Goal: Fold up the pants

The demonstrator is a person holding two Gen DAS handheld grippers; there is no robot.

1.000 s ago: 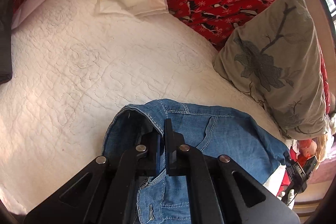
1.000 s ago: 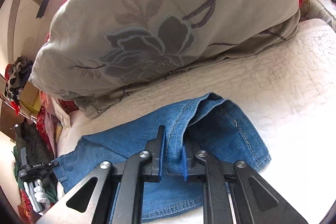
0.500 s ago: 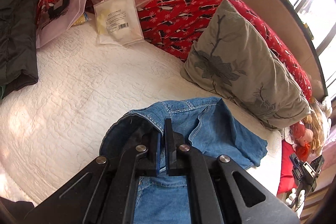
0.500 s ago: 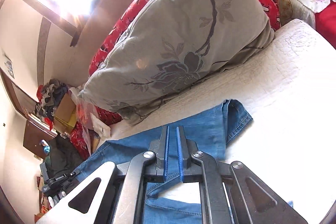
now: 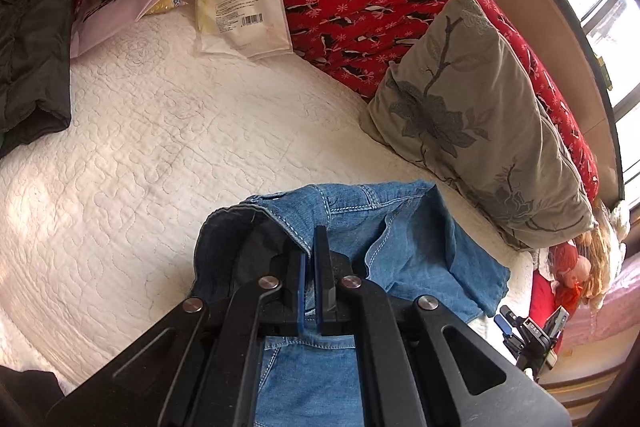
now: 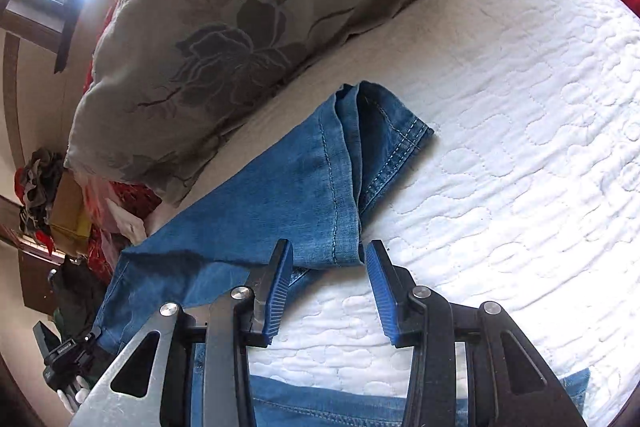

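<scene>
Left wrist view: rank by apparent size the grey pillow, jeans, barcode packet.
1. grey pillow
2. jeans, unsure versus the pillow: nearer, partly hidden by the left claw
3. barcode packet, clearly smallest

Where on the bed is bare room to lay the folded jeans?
Free: the white quilt between the black jacket, the jeans and the plastic bags. Crowded: the strip along the grey pillow and the red blanket.
</scene>
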